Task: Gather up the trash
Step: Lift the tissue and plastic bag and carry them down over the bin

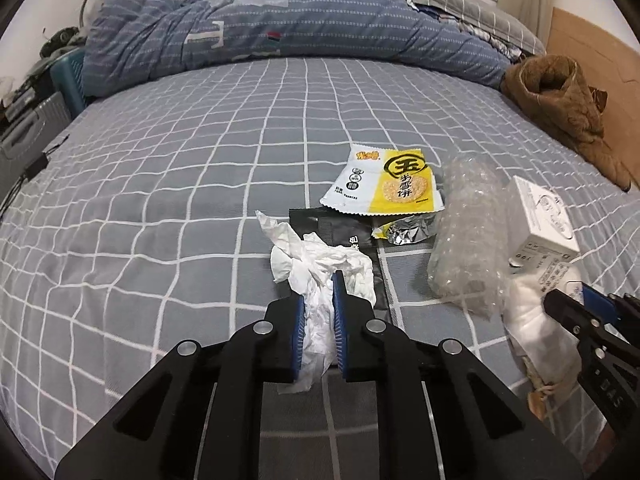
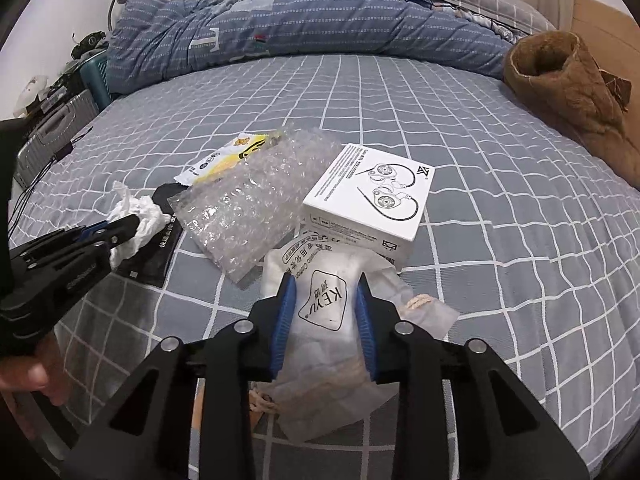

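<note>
Jaws of left gripper (image 1: 318,292) pinch crumpled white tissue (image 1: 320,268).

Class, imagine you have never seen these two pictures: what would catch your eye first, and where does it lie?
Most striking is the litter heaped mid-bed on the grey checked bedsheet: a yellow snack wrapper, bubble wrap and a white earphone box. In front, the left gripper pinches a crumpled white tissue, and the right gripper closes on a clear plastic pouch. A blue quilt lies bunched at the far end.

"KEYU" is printed on the clear plastic bag (image 2: 324,304) between the right gripper's (image 2: 326,280) pads; "玉" is seen on the yellow snack wrapper (image 1: 386,184) beyond.
</note>
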Demonstrator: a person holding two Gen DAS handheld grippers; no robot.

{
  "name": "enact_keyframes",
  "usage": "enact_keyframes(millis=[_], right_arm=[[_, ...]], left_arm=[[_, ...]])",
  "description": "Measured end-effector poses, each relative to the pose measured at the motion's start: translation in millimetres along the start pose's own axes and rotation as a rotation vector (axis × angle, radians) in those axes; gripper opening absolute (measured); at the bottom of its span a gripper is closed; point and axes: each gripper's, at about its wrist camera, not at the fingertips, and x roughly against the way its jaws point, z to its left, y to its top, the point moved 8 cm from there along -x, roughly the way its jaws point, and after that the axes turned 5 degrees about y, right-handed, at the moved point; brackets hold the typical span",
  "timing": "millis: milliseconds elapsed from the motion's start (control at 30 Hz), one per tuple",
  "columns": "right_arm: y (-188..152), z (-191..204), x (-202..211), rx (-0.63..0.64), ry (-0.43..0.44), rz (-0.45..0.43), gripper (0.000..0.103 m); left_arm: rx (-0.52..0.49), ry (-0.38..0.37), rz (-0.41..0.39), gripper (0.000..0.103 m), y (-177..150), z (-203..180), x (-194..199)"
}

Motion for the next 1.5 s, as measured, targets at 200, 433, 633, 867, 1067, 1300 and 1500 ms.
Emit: enact_keyframes(millis=[200,433,633,867,1067,1300,1500], right_arm=[[1,-2,9,-0.008,0.001,-0.010,0.021],[1,1,22,-0.008,0.001,-0.027,0.015],[2,6,34,-0.004,-0.004,-0.046,0.013],[5,11,53,0.002,-0.016,-0.083,0.013],[0,13,68,-0.004,-0.012,-0.097,0.013],[-5,23,91,-0.010,0.004,-0.130,0.013],[-14,28,106,-0.001,0.005,-0.141,0.013]], left_arm=[[0.006,-0.020,-0.014,0.012,-4,-2,18],[0.008,-0.031,-0.018,0.012,-13,-5,32],[-0.001,-0.035,-0.018,0.012,-18,-8,43],[0.009,-0.030,-0.031,0.012,-22,-4,61],[0.013,-0.040,-0.051,0.012,-27,-1,81],[0.019,-0.053,-0.080,0.012,-35,-1,105],[0.020,-0.056,-0.083,0.012,-50,-1,120]])
